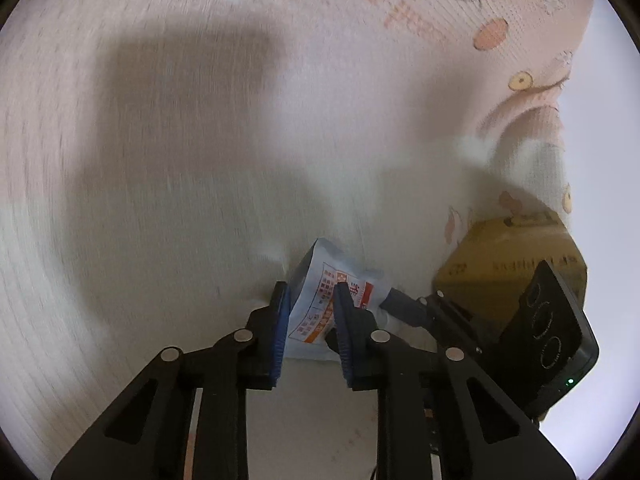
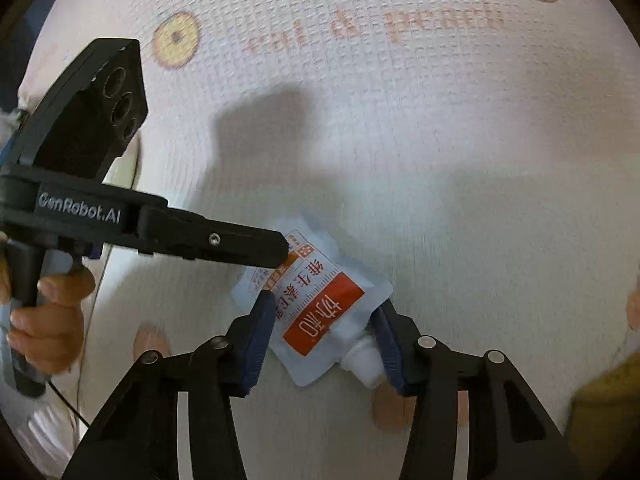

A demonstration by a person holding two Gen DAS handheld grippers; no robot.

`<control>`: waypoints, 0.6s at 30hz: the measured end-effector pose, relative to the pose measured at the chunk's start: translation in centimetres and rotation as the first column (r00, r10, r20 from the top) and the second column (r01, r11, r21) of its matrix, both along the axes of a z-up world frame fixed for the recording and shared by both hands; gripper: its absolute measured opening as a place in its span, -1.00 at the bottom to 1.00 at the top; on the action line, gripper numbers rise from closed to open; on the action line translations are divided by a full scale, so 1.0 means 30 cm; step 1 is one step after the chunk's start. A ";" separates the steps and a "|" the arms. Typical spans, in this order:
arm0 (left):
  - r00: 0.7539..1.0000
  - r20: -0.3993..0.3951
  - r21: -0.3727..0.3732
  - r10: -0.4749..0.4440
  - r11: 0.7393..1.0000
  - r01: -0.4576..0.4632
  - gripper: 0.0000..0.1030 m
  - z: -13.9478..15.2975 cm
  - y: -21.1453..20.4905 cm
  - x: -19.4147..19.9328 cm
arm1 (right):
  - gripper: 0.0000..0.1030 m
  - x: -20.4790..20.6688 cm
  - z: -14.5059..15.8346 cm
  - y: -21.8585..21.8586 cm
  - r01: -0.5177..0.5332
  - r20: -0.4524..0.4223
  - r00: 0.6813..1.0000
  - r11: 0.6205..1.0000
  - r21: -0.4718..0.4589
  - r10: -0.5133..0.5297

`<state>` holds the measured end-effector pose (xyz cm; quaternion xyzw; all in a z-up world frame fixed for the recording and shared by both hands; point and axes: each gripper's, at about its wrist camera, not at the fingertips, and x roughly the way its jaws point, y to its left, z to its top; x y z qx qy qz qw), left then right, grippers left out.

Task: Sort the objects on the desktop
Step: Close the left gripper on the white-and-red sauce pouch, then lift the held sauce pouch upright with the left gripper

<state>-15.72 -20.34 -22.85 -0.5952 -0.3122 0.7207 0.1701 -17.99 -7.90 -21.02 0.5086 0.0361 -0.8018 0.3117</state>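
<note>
A white pouch with an orange label and a white spout (image 2: 316, 312) is held above the patterned cloth; it also shows in the left wrist view (image 1: 324, 304). My left gripper (image 1: 310, 296) is shut on the pouch's upper edge; in the right wrist view its black fingers (image 2: 240, 246) come in from the left. My right gripper (image 2: 324, 316) has its blue-padded jaws around the pouch's lower part near the spout, touching both sides. The right gripper's body (image 1: 548, 332) shows at the right of the left wrist view.
A yellow-brown cardboard box (image 1: 508, 264) stands at the right, partly behind the right gripper; its edge shows in the right wrist view (image 2: 604, 412). The cream cloth with cartoon prints (image 2: 360, 80) covers the surface. A hand (image 2: 48, 320) holds the left gripper's handle.
</note>
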 end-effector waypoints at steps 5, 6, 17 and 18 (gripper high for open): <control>0.995 -0.044 -0.038 0.085 0.996 -0.086 -0.54 0.031 0.013 0.153 | -0.10 0.097 0.006 0.011 -0.054 -0.010 0.998 0.998 0.026 0.055; 0.992 -0.056 -0.054 0.115 0.992 -0.118 -0.54 0.037 0.015 0.198 | -0.10 0.111 0.006 0.011 -0.062 -0.003 0.998 0.998 0.022 0.062; 0.943 -0.073 -0.125 0.326 0.935 -0.333 -0.54 0.047 0.038 0.575 | -0.10 0.418 0.033 -0.027 -0.183 -0.002 0.983 0.983 -0.012 0.183; 0.937 -0.078 -0.118 0.341 0.930 -0.349 -0.54 0.040 0.039 0.603 | -0.10 0.422 0.020 -0.021 -0.190 -0.007 0.982 0.982 -0.014 0.190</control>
